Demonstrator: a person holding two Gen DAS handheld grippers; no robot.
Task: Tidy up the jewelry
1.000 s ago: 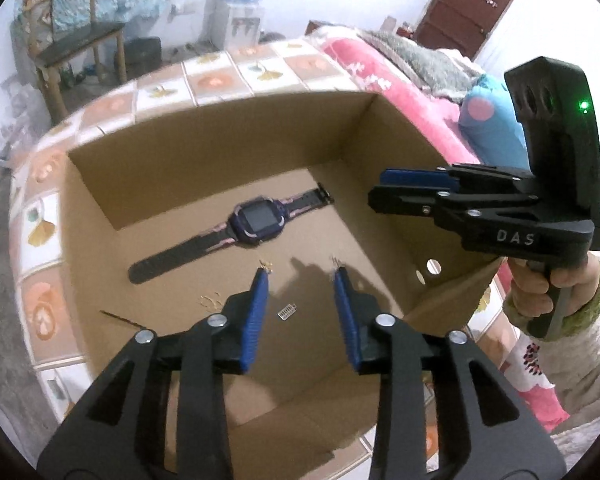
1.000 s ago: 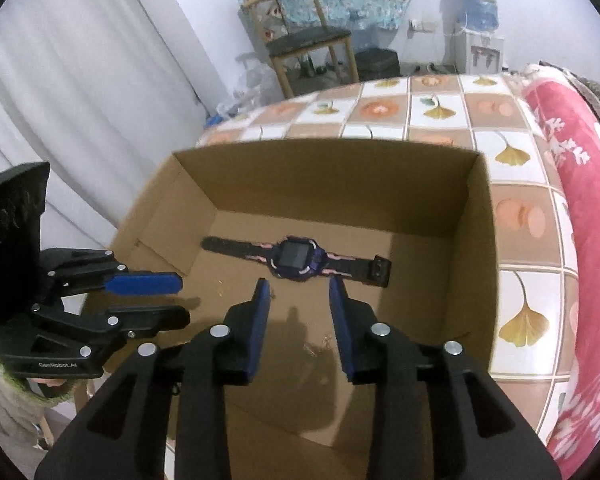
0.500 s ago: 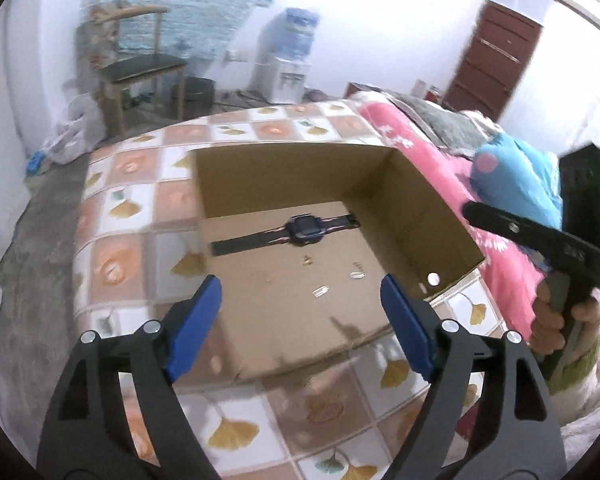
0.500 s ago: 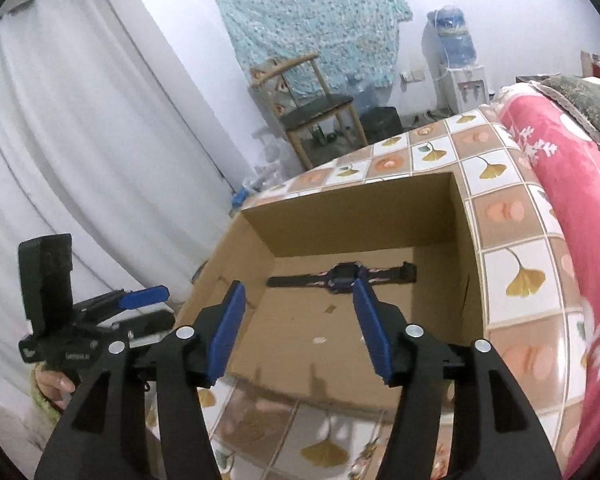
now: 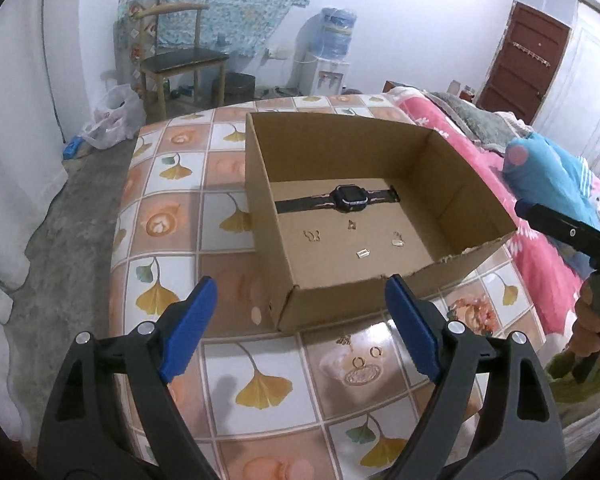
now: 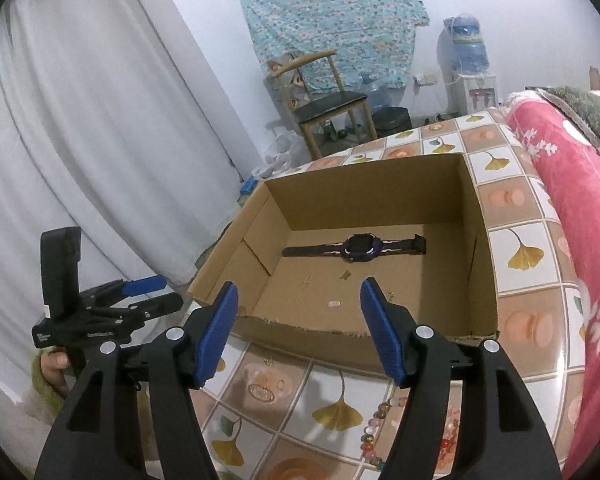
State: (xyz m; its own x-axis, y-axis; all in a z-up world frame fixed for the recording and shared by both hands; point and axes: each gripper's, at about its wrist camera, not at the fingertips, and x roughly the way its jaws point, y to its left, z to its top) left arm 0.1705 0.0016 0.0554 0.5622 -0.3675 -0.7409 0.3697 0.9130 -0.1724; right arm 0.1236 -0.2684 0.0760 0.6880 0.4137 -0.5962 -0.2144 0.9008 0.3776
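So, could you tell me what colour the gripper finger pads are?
Blue pads, clearest in the left wrist view.

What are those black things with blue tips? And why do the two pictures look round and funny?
They are grabbing tools; a person holds one in each hand. Each tool carries a wide-eyed camera, which bends the picture round. One picture looks along the left gripper, the other along the right gripper. The blue fingers are opening and hold nothing. On the tiled table stands a cardboard box. Inside lie a watch and small earrings. More earrings and a bead bracelet wait outside on the table.
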